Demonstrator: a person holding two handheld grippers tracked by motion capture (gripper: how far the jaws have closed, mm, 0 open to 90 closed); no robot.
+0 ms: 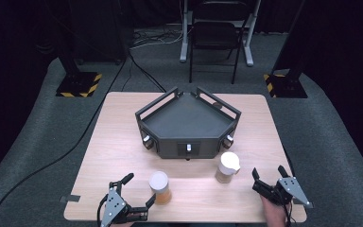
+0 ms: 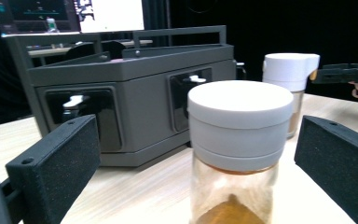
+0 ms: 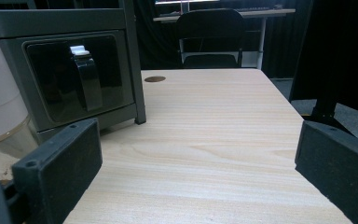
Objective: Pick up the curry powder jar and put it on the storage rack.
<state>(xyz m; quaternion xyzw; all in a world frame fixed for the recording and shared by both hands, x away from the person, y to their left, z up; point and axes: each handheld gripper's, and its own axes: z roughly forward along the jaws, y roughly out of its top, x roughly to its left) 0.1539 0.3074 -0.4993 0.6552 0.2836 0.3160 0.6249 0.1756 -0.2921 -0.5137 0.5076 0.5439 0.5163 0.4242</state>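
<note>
A glass jar (image 1: 160, 188) with a flat white lid and amber contents stands near the table's front edge. My left gripper (image 1: 140, 189) is open beside it. In the left gripper view this jar (image 2: 240, 140) stands just ahead of the gap between the jaws of the left gripper (image 2: 200, 158), closer to the right one, and neither touches it. A second jar (image 1: 228, 166) with a white spouted lid stands to the right, also seen as jar (image 2: 290, 74). My right gripper (image 1: 268, 172) is open, to the right of that jar, with nothing between its fingers.
A dark grey angular box (image 1: 187, 124) with railed top and small latched doors on its front faces sits mid-table. A black chair (image 1: 215, 35) and stand bases are on the floor beyond. Bare tabletop (image 3: 205, 121) lies ahead of the right gripper (image 3: 198, 163).
</note>
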